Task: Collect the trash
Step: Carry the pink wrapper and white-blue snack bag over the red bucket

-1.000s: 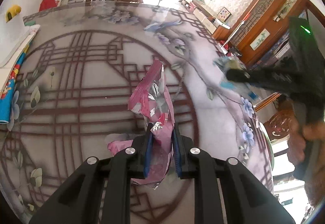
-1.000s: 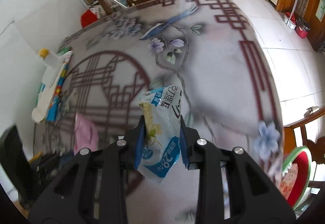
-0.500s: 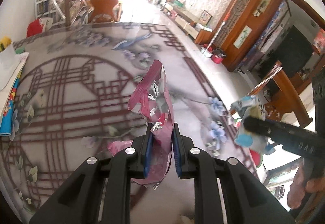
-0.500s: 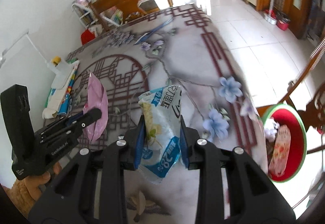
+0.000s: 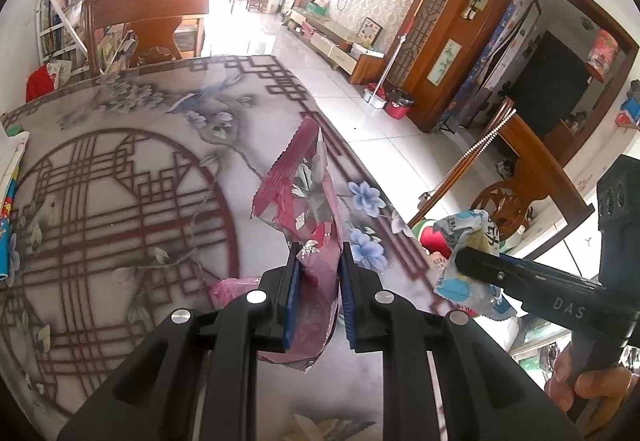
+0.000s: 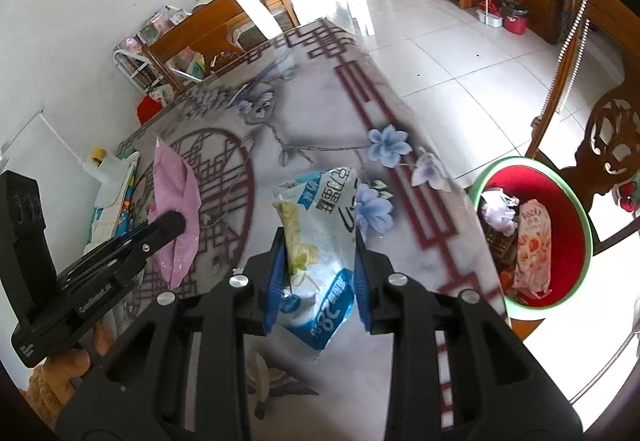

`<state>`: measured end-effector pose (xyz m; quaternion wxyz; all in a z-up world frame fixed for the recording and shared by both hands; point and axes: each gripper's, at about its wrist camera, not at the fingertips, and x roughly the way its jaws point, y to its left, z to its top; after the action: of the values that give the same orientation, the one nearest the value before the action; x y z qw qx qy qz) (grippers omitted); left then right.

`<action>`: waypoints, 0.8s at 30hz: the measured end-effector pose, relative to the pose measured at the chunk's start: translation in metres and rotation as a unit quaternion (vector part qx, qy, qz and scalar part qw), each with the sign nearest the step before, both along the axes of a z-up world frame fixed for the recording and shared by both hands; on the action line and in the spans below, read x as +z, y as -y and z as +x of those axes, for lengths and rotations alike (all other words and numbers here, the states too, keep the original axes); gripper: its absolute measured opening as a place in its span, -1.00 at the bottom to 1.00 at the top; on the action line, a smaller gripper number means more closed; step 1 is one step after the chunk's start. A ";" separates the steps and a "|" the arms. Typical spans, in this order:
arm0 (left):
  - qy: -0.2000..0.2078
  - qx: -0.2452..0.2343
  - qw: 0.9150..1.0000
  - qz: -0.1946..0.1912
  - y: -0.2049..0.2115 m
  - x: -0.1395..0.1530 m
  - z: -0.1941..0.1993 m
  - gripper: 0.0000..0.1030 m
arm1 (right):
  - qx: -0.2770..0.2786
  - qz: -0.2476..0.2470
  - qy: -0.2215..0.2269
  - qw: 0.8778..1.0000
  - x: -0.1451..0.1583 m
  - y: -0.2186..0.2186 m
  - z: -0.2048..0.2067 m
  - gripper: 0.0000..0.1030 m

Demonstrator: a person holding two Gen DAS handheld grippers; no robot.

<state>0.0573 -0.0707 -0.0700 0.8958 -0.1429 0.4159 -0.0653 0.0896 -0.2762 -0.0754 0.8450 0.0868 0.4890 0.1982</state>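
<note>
Left wrist view: my left gripper (image 5: 318, 295) is clamped on a crumpled pink foil wrapper (image 5: 306, 197), mid-frame. Right wrist view: my right gripper (image 6: 318, 281) pinches a blue-white plastic snack bag (image 6: 324, 225); the red green-rimmed bin (image 6: 560, 201) sits at right.

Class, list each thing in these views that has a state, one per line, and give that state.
Left claw: shut on pink wrapper, lifted above table.
Right claw: shut on blue-white wrapper.
Red bin: open, already holding trash, beside table.
</note>
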 end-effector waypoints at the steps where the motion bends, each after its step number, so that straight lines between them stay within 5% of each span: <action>1: -0.001 -0.001 1.000 0.002 0.003 0.001 -0.001 -0.69 | -0.002 0.001 -0.001 1.000 -0.001 0.003 -0.001 -0.42; 24: 0.004 -0.039 0.999 0.023 0.064 0.010 0.005 -0.69 | -0.052 0.015 0.005 0.999 -0.002 0.078 -0.008 -0.42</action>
<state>0.0620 -0.1345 -0.0600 0.8974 -0.1059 0.4185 -0.0910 0.0813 -0.3546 -0.0772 0.8552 0.1239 0.4766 0.1618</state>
